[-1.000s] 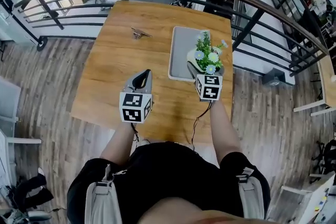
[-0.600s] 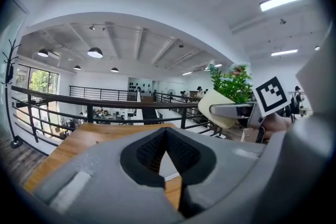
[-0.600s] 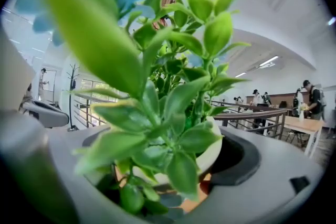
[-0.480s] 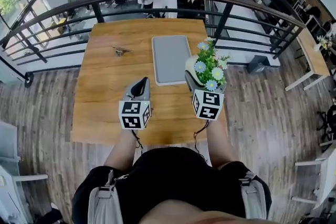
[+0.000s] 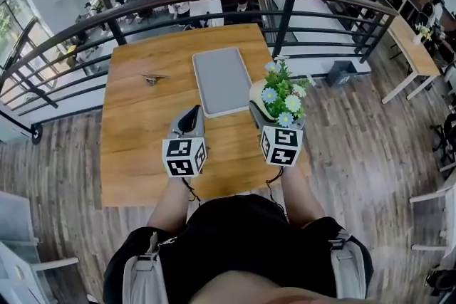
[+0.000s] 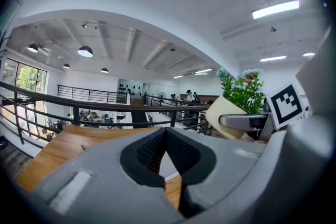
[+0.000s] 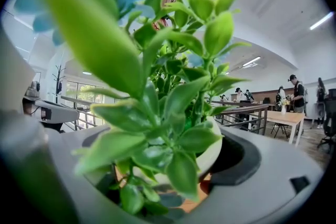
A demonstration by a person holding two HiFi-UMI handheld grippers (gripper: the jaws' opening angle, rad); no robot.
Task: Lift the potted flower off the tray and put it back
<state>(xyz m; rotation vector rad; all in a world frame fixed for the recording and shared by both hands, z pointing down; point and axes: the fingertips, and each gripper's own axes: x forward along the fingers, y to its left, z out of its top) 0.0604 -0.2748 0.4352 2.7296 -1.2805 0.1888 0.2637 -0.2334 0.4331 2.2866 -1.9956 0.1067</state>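
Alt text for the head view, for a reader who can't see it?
Seen from above, the right tool holds a potted flower raised just right of an empty grey tray on a wooden table. The left tool hovers shut and empty.

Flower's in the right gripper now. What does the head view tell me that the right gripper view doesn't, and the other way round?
Only the head view: the grey tray lying bare on the table, a small metal object to its left, and the potted flower held off to the tray's right, not on it.

Only the right gripper view: the right gripper seen up close, its jaws closed on the sides of the white pot, with leaves filling most of the frame.

Both: the flower held in the right gripper.
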